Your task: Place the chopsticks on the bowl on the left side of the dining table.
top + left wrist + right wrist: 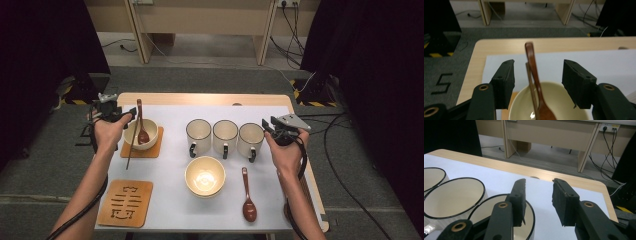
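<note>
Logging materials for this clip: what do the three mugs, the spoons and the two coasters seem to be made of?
Mugs: likely glazed ceramic, glossy cream with dark rims and handles. Spoons: reddish-brown and shiny, perhaps lacquered wood, possibly plastic. Coasters: pale matte wood or bamboo by the look; the near one has cut-out slots.

We are seeing bright overhead light pooling on the white sheet covering the wooden table (175, 165), while dark curtains are swallowing both sides. Glare is glinting inside the cream ceramic bowl near the front (205, 176). In the left gripper view, the brown wooden spoon (535, 75) is looking soft and blurred, and the background is smearing.
</note>
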`<state>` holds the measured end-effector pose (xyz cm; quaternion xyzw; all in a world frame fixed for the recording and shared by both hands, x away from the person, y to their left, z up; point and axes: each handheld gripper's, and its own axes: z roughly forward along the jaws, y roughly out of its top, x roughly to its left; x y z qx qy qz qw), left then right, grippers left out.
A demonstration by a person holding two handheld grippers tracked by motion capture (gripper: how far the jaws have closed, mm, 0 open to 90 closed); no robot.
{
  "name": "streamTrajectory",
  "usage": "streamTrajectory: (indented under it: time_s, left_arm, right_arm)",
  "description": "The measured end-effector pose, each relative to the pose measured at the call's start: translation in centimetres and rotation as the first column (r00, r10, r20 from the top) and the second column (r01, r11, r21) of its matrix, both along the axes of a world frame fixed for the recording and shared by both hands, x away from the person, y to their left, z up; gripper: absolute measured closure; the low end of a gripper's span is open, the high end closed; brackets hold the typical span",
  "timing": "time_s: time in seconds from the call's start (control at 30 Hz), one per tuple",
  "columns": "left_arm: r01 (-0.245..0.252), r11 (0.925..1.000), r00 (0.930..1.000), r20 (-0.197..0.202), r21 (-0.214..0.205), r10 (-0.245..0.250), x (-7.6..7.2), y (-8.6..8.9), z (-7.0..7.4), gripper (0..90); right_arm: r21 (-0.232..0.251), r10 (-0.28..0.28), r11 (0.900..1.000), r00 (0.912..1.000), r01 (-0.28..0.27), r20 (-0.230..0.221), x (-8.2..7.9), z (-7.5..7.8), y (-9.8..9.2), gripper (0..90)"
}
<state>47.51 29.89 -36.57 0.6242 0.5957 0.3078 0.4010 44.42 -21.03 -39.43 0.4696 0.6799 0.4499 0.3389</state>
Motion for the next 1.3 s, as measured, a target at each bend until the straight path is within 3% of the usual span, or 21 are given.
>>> streamTrajectory:
  time_s: [0.13, 0.2, 0.33, 0.57, 0.83, 1.0, 1.13, 1.27, 1.3]
  left_arm:
    - [0.034, 0.9994, 0.9974, 0.064, -0.004, -0.033, -0.1, -1.1, 2.1, 42.4]
    - [0.048, 0.9989, 0.9965, 0.069, 0.003, -0.048, 0.0, -1.5, 2.6, 42.3]
    - [0.062, 0.9979, 0.9962, 0.060, 0.020, -0.063, 0.3, -2.1, 3.2, 41.6]
    - [0.076, 0.9969, 0.9968, 0.023, 0.020, -0.076, 0.7, -2.2, 2.9, 40.1]
    - [0.105, 0.9932, 0.9945, 0.002, 0.052, -0.105, 1.2, -2.1, 3.0, 40.0]
    - [0.111, 0.9899, 0.9938, -0.008, 0.088, -0.111, 1.4, -1.7, 3.4, 39.8]
    - [0.110, 0.9914, 0.9939, -0.009, 0.071, -0.109, 1.1, -1.3, 3.3, 39.7]
    - [0.108, 0.9928, 0.9941, -0.006, 0.052, -0.108, 0.2, -0.8, 2.6, 39.8]
    - [0.109, 0.9928, 0.9940, -0.006, 0.049, -0.109, 0.0, -0.7, 2.4, 39.8]
  right_arm:
    - [-0.003, 0.005, 1.0000, 1.0000, -0.005, 0.006, 0.1, 0.2, 0.1, 63.2]
    - [-0.004, 0.007, 1.0000, 0.9999, -0.007, 0.009, 0.2, 0.2, 0.0, 63.1]
    - [-0.002, 0.008, 1.0000, 0.9999, -0.008, 0.007, 0.3, 0.2, -0.1, 63.0]
    - [0.005, 0.007, 1.0000, 1.0000, -0.007, 0.000, 0.6, 0.1, -0.4, 62.5]
    - [-0.006, 0.019, 0.9998, 0.9997, -0.019, -0.018, 0.7, 0.5, -0.7, 62.0]
    - [-0.008, 0.017, 0.9998, 0.9979, -0.017, -0.063, 0.5, 0.7, -1.6, 62.2]
    - [-0.013, 0.004, 0.9999, 0.9915, -0.006, -0.130, 0.2, 1.0, -2.6, 62.6]
    - [-0.027, -0.006, 0.9996, 0.9754, 0.000, -0.220, -0.2, 0.9, -3.4, 63.1]
    - [-0.034, -0.008, 0.9994, 0.9677, 0.000, -0.252, -0.4, 0.8, -3.7, 63.3]
